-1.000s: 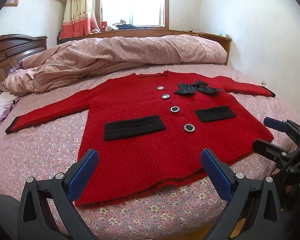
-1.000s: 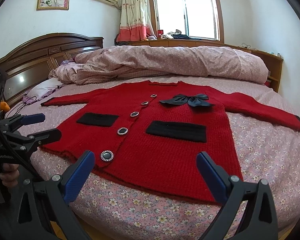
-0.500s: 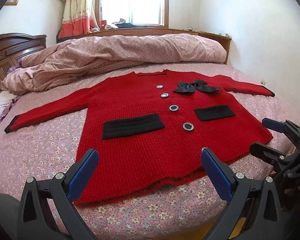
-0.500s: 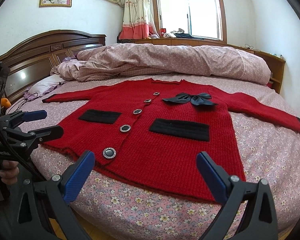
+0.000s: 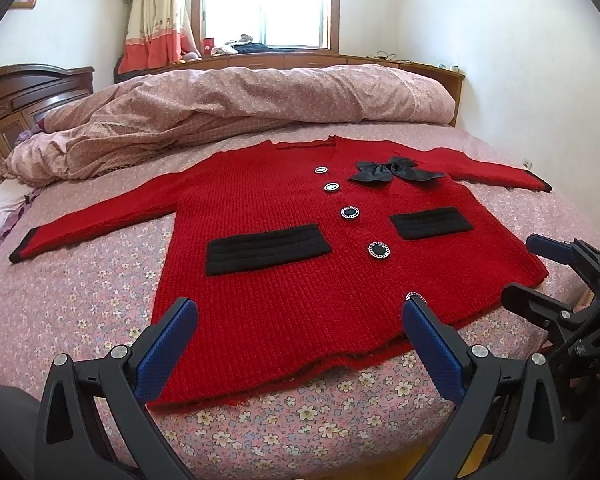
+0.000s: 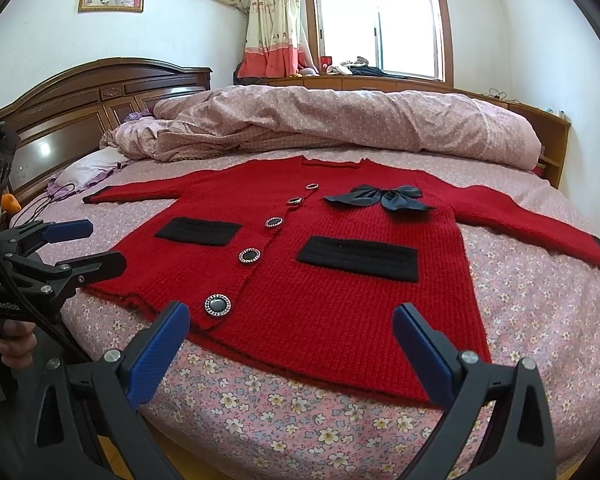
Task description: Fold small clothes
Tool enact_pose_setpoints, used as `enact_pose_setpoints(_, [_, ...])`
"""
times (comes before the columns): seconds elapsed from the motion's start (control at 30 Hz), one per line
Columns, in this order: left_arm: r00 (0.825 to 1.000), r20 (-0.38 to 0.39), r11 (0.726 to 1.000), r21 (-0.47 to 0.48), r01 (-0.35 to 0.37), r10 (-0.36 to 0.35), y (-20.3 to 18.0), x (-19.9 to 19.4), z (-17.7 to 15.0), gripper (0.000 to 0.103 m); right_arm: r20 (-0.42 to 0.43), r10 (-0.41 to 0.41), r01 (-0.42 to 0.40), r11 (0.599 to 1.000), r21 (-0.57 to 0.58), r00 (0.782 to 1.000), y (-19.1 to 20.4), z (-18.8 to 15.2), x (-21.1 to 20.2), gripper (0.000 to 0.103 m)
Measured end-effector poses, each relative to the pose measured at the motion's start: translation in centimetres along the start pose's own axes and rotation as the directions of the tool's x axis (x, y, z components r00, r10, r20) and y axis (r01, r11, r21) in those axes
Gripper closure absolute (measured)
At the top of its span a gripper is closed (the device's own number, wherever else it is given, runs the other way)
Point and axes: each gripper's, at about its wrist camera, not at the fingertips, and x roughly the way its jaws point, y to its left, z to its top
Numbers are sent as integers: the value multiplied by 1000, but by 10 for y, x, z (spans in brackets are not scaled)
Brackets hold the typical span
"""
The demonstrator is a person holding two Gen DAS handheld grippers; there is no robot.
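Note:
A small red knitted cardigan [image 5: 284,296] lies flat and face up on the bed, sleeves spread, with two black pockets, several round buttons and a black bow [image 5: 392,170]. It also shows in the right wrist view [image 6: 340,300]. My left gripper [image 5: 300,320] is open and empty, just short of the hem's left half. My right gripper [image 6: 292,324] is open and empty, just short of the hem's right half. Each gripper shows in the other's view: the right one [image 5: 540,272], the left one [image 6: 84,244].
The bed has a pink floral sheet [image 5: 80,300]. A rumpled pink duvet [image 5: 240,108] lies along the far side. A dark wooden headboard [image 6: 80,96] stands at the left. The bed's near edge [image 6: 300,440] is just under the grippers.
Both grippers have edged slightly forward toward the cardigan's hem, staying open. The cardigan has not moved.

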Motion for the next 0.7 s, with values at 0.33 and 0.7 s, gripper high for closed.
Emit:
enact_pose_setpoints(0.33, [1000, 0, 1000, -9, 6, -6, 2, -2, 0, 4, -3, 4, -4, 1000, 0, 1000, 1, 0, 1, 0])
enact_pose_setpoints(0.7, [1000, -1, 1000, -12, 2, -2, 2, -2, 2, 4, -5, 4, -4, 1000, -5, 1000, 1, -1, 3, 0])
